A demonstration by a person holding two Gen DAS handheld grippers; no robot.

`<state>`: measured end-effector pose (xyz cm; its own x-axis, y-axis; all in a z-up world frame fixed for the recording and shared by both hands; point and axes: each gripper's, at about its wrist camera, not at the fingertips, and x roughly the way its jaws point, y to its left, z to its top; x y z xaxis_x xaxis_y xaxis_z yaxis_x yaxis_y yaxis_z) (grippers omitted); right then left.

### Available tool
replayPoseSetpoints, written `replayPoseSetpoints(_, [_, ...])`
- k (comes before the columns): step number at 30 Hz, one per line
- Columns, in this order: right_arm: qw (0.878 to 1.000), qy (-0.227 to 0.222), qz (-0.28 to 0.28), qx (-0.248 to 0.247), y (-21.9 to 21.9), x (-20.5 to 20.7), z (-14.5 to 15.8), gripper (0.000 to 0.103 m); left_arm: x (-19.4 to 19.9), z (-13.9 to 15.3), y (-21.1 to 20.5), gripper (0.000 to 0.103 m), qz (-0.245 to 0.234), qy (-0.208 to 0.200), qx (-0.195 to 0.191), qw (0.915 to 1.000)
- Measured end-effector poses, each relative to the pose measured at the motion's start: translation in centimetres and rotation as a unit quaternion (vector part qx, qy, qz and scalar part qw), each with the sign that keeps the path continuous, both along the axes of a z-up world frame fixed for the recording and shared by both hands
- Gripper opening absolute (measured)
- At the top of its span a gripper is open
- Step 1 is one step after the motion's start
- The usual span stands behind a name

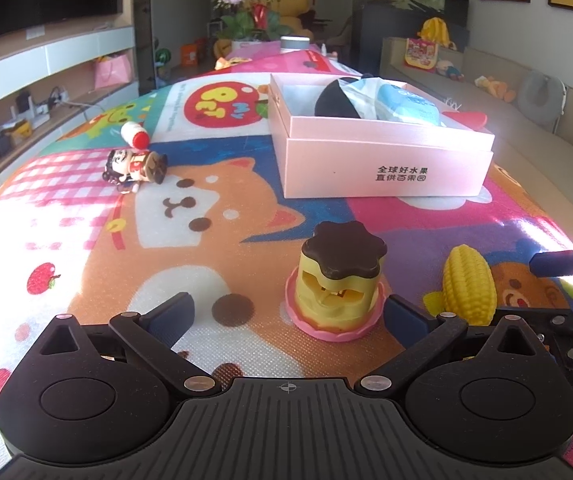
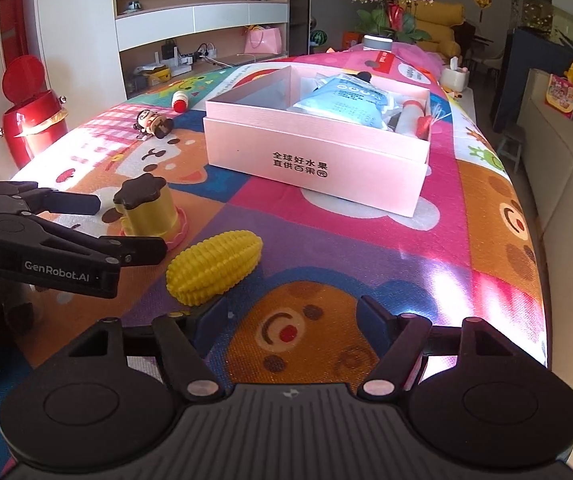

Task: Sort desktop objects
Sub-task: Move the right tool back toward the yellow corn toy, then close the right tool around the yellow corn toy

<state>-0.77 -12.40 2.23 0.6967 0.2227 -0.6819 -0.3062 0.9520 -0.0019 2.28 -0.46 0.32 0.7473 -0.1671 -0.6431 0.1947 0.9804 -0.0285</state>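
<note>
Corn toy (image 2: 214,267) lies just ahead-left of the right tool (image 2: 292,312), whose jaws stand open and empty.

Daylight fell in bright patches across the patterned cloth (image 2: 426,216), with glare at the lower right of the right view. Fisheye bending curved both frames' edges, and far shelves looked perhaps slightly soft.

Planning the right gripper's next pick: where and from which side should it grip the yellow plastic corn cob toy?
Grip the yellow plastic corn cob toy across its thick middle, coming from above and the near side. It lies flat, slanting on the mat, so jaws should straddle its short width. The right gripper is open; the pudding-shaped toy crowds the cob's left.
</note>
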Motion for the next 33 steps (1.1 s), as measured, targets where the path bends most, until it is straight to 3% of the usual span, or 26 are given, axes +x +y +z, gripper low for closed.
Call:
replayPoseSetpoints(16, [0.999,-0.024,0.013,-0.040,3.0,1.0,-0.2,0.073,0.1,0.1,0.2,0.103,0.006,0.000,-0.006,1.0000])
replayPoseSetpoints(26, [0.998,-0.024,-0.018,-0.056,1.1,0.5,0.0,0.077,0.0,0.1,0.3,0.103,0.006,0.000,-0.007,1.0000])
replayPoseSetpoints(30, [0.999,-0.017,-0.022,-0.044,0.2,0.4,0.0,0.077,0.0,0.2,0.2,0.103,0.011,0.001,0.003,0.9999])
replayPoseSetpoints(33, [1.000,-0.007,-0.002,-0.029,0.8,0.6,0.0,0.077,-0.2,0.2,0.0,0.103,0.051,-0.004,0.031,0.9982])
